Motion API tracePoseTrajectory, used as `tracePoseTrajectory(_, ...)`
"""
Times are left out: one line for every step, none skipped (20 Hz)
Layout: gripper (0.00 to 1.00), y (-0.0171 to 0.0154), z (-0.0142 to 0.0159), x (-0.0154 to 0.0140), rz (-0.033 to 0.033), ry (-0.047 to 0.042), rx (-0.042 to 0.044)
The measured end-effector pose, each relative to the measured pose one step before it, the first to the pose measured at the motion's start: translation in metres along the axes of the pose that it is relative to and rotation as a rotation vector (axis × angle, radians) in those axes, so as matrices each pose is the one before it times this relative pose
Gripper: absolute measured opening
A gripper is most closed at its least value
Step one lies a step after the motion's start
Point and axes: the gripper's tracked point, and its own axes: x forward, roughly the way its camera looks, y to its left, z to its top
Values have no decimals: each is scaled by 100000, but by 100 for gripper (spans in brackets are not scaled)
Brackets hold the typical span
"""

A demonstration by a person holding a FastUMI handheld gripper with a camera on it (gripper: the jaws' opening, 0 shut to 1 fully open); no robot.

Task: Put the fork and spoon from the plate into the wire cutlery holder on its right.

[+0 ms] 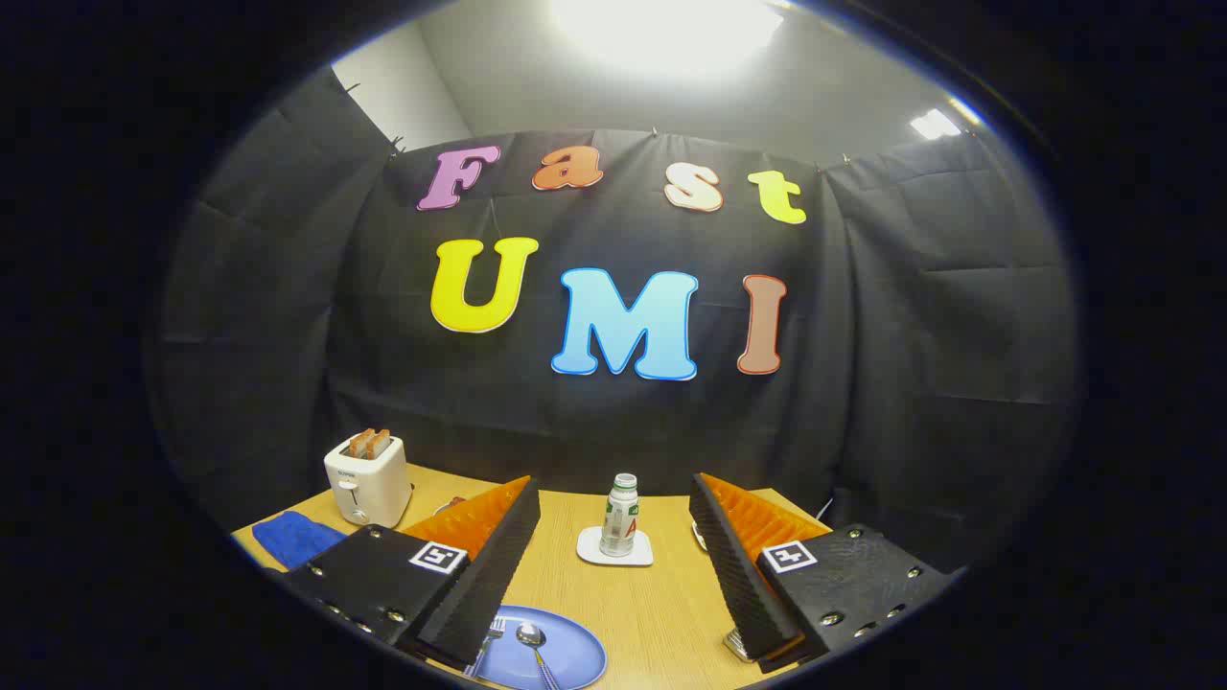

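Note:
A blue plate [570, 652] lies on the wooden table just below and between my fingers, nearer the left one. On it rest a spoon [533, 640] and a fork [493, 632]; the fork is partly hidden behind my left finger [479, 580]. My gripper [613, 575] hangs above the table, open, with nothing between its fingers. By the base of my right finger [743, 575] a bit of shiny metal [734, 648] peeks out; I cannot tell whether it is the wire cutlery holder.
A small bottle [620, 515] stands on a white coaster [613, 548] beyond the fingers. A white toaster [366, 477] with toast sits at the back left, with a blue cloth [292, 537] in front of it. The table's far edge meets the black cloth wall.

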Motion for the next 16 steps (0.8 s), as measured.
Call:
tracePoseTrajectory(96,-144,28,136,356,-18,-372)
tracePoseTrajectory(96,-32,94,149,95,-488,-281)
tracePoseTrajectory(96,-221,42,208,-193,-239,-104)
tracePoseTrajectory(96,19,-213,167,63,83,-92)
tracePoseTrajectory(96,-91,-138,150,96,408,129)
tracePoseTrajectory(96,5,-177,154,386,301,-145)
tracePoseTrajectory(96,-16,94,82,509,-320,-421)
tracePoseTrajectory(96,61,44,142,353,-483,-378)
tracePoseTrajectory(96,-90,-35,87,-29,59,16)
tracePoseTrajectory(96,88,-272,93,244,538,271)
tracePoseTrajectory(96,48,-50,108,421,322,105)
tracePoseTrajectory(96,114,51,191,380,-187,-124)
tracePoseTrajectory(96,-44,199,196,45,-513,-198)
tracePoseTrajectory(96,15,-89,146,40,-113,-130)
tracePoseTrajectory(96,124,-205,114,440,623,-29)
tracePoseTrajectory(96,299,-298,51,762,786,-475)
